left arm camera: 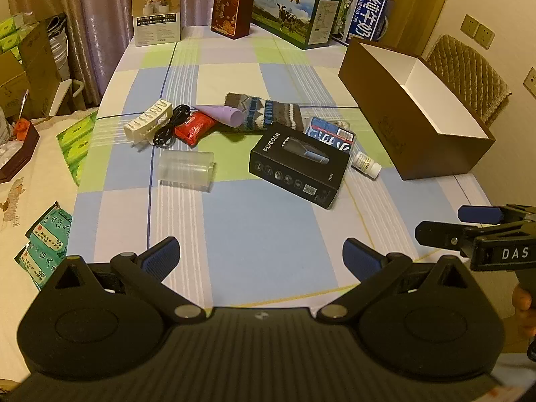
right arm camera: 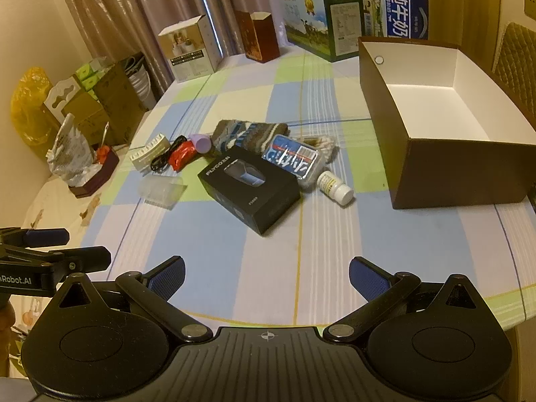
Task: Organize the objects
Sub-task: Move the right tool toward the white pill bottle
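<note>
- Left gripper is hovering low over the near edge of the table, fingers spread wide, nothing between them; released.
- Right gripper is hanging alongside at much the same height, also spread wide and carrying nothing; it is showing side-on at the right edge of the left view.
- Both are sitting back from the clutter, probably so that each camera is taking in the whole spread before a first pick.
- Loose items are lying in a band across mid-table: white rack, black cable, red packet, purple tube, knit sock, clear cup on its side, black box, blue-lidded tray, pill bottle on its side.
- Black box is leaning over the tray's near edge; tube is resting across the packet and sock. Top pieces likely need lifting first.
- Brown bin is standing open on the right, white inside, nothing visible in it; it reads as the drop point, nearest the right gripper.
- Bottle is lying nearest the bin, so it looks like the easy opener.
- Tall cartons are lining the far edge, well apart from the pile; seemingly not part of the job.
- Task appears not yet begun.
</note>
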### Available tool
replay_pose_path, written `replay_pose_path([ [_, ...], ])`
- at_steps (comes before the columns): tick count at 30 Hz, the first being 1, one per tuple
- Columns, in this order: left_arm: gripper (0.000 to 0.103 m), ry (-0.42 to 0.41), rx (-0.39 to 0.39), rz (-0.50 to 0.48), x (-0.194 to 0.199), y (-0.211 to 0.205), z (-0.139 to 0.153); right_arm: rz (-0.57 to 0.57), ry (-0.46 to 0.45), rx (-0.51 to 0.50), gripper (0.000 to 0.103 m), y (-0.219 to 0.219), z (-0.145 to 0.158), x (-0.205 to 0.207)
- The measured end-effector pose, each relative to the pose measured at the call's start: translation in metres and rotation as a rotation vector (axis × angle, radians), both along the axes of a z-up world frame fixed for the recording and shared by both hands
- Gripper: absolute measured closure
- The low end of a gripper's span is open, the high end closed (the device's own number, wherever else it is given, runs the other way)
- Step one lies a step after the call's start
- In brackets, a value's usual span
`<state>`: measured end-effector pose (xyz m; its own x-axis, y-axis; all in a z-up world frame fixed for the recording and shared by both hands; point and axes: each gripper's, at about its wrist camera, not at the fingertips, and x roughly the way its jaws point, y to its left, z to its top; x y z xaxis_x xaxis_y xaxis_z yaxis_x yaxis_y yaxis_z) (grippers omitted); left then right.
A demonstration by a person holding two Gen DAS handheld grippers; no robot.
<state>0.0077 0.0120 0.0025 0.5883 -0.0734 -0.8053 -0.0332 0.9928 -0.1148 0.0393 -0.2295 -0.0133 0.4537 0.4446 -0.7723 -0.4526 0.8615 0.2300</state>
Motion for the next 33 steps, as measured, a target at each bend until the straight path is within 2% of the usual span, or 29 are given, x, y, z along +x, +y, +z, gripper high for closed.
replay_pose_path([
  [24, 0.001, -0.004, 0.022, 0.034, 0.017, 0.007, 0.002, -0.009, -0.045, -0.009, 0.002, -0.007, 0.001, 0.029],
  [33, 0.001, 0.001, 0.043, 0.065, 0.031, 0.014, -0.003, -0.025, -0.082, -0.034, 0.002, -0.013, -0.009, 0.052],
])
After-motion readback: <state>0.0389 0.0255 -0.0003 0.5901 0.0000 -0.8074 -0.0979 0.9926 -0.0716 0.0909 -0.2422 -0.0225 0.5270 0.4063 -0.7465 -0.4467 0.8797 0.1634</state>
